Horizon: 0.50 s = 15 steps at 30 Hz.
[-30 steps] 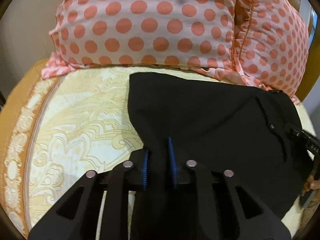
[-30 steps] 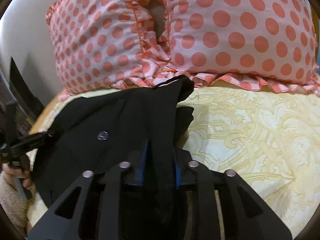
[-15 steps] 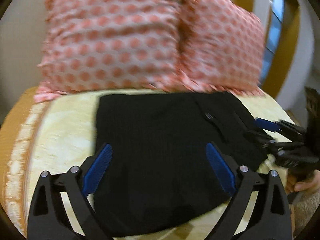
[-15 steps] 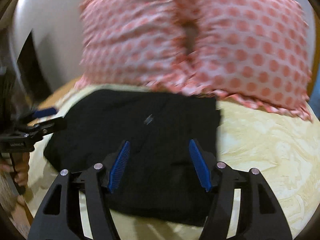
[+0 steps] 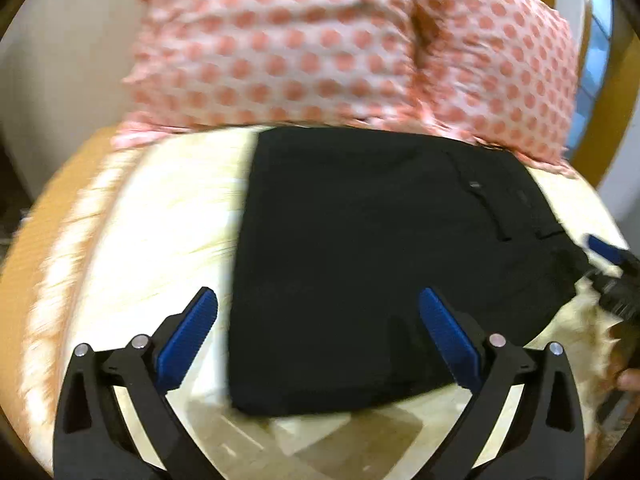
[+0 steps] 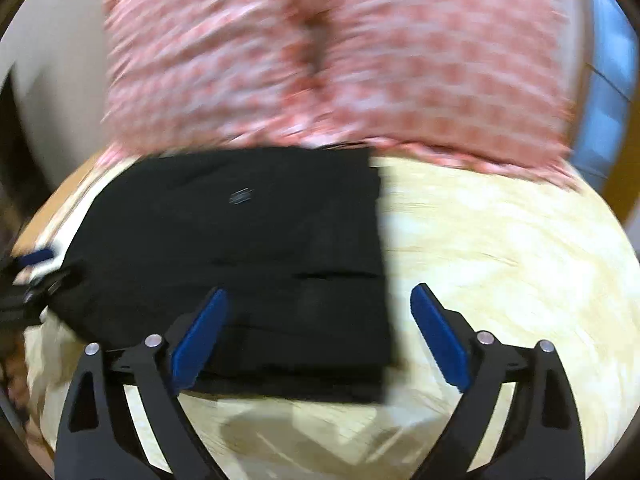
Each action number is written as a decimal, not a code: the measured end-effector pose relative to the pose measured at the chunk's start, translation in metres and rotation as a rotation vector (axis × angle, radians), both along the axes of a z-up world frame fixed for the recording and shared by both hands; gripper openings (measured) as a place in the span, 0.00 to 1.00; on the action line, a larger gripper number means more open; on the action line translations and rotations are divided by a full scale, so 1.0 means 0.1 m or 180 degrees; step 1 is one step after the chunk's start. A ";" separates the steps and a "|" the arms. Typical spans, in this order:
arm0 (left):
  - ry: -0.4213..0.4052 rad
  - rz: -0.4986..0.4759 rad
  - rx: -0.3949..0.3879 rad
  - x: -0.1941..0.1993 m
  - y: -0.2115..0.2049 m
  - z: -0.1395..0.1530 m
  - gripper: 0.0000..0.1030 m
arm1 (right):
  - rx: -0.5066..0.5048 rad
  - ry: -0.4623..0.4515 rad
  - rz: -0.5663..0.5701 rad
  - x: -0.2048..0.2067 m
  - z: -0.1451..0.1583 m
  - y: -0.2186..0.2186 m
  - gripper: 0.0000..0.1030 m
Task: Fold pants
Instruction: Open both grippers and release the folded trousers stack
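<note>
Left wrist view: the left gripper [image 5: 316, 316] hangs with its blue-padded fingers [image 5: 188, 338] spread wide and gripping nothing, poised above the near edge of the black pants [image 5: 372, 264]. The pants lie folded into a flat, roughly square bundle on the cream patterned bedspread [image 5: 160, 220], their far edge just at the foot of the pink polka-dot pillows [image 5: 320, 48] propped behind. A small metal button [image 5: 474, 185] shows on the upper right of the cloth. At the right margin the right gripper [image 5: 612, 272] juts in beside the bundle's corner, one blue pad visible. Right wrist view, heavily blurred: the right gripper [image 6: 318, 320] likewise stands splayed and empty, its left finger [image 6: 200, 336] over the cloth and its right one over bare bedspread [image 6: 500, 240], straddling the right edge of the pants [image 6: 240, 260]. The pillows [image 6: 320, 52] fill the background, touching the far hem. The left gripper [image 6: 28, 276] appears at the left margin, beside the bundle's corner, too smeared for its stance to be read from this side.
</note>
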<state>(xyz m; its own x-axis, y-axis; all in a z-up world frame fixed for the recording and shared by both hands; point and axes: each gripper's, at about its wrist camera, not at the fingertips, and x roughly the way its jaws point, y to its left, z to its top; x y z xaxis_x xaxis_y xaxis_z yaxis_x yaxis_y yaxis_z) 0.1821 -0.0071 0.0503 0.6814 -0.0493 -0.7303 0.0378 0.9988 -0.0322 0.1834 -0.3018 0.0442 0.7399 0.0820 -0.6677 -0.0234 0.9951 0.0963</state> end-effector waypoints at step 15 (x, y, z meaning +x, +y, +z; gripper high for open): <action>-0.0072 0.0207 0.0287 -1.17 -0.03 -0.36 0.98 | -0.0184 -0.0090 0.0292 -1.01 -0.32 0.61 0.99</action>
<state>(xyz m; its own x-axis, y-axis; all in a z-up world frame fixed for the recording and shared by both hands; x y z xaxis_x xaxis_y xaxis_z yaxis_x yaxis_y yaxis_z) 0.0651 -0.0096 0.0147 0.6974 0.0607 -0.7141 -0.0275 0.9979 0.0579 0.0827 -0.2404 0.0127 0.7497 0.1122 -0.6522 -0.1166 0.9925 0.0367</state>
